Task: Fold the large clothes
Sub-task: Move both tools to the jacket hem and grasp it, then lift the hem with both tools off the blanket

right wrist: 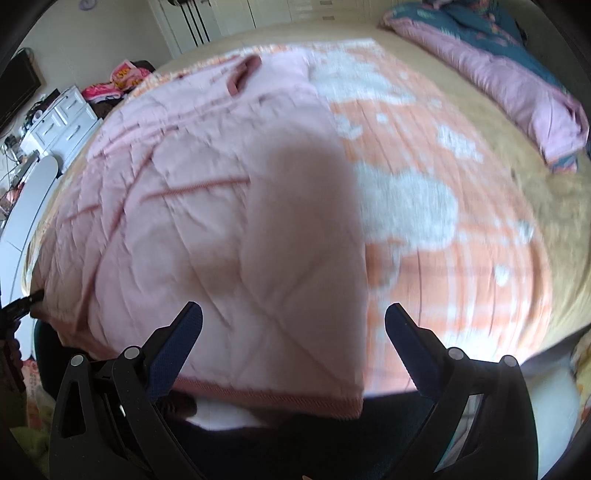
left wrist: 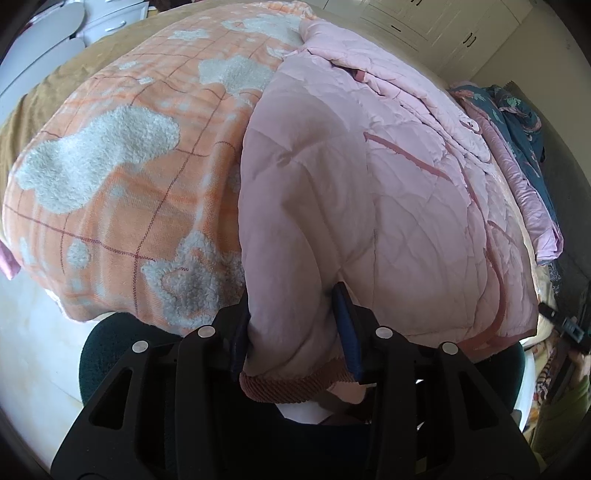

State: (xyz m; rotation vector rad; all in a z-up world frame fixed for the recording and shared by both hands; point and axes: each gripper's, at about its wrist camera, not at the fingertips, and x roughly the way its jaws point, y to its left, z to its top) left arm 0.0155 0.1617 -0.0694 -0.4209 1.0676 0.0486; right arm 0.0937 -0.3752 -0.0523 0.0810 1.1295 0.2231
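Note:
A pink quilted jacket point(left wrist: 388, 206) with darker pink trim lies on an orange checked blanket point(left wrist: 122, 192) on the bed. My left gripper point(left wrist: 295, 314) is shut on a fold of the jacket near its ribbed hem point(left wrist: 291, 384). In the right wrist view the jacket point(right wrist: 192, 221) covers the left half of the blanket point(right wrist: 461, 258). My right gripper point(right wrist: 293, 317) is open above the jacket's hem point(right wrist: 273, 397), with nothing between its fingers. This view is blurred.
A folded purple and teal quilt point(right wrist: 517, 85) lies at the bed's far right, also in the left wrist view point(left wrist: 517, 147). White drawers point(right wrist: 62, 125) and clutter stand to the left. Wardrobe doors point(left wrist: 436, 26) stand behind the bed. A dark green seat point(left wrist: 107, 354) is below.

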